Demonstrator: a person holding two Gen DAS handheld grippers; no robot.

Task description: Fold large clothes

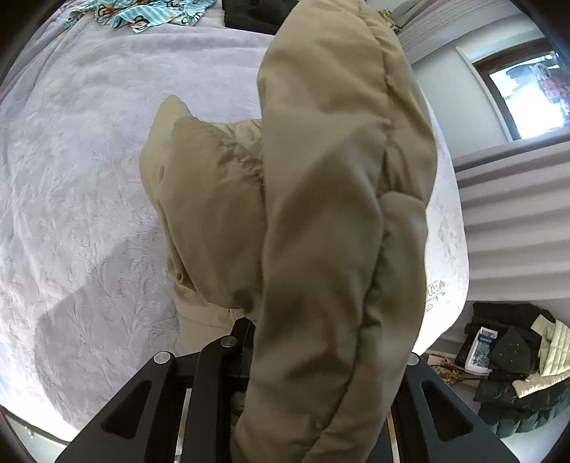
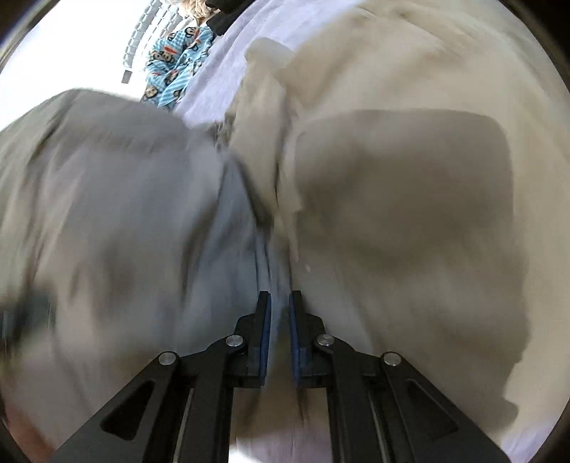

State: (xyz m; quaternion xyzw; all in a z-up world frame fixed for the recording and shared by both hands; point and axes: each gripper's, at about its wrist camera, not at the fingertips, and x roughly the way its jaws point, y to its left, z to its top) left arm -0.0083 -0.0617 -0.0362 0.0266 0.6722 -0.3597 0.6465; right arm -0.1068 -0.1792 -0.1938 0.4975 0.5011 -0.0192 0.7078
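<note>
A large beige padded jacket [image 1: 320, 185] hangs over my left gripper [image 1: 285, 342], held above a pale lilac bed cover [image 1: 82, 160]. The fabric hides the right finger; the left finger [image 1: 242, 338] shows pressed against it, so the gripper is shut on the jacket. In the right wrist view the same jacket [image 2: 392, 199] fills the frame, blurred. My right gripper [image 2: 279, 302] has its blue-padded fingers [image 2: 265, 320] close together with a fold of the jacket pinched between them.
A blue cartoon-print garment [image 1: 142, 14] lies at the far edge of the bed; it also shows in the right wrist view [image 2: 178, 60]. A dark item [image 1: 249, 14] lies beside it. Dark and cream clothes [image 1: 516, 363] are piled on the floor at right, below a window [image 1: 527, 92].
</note>
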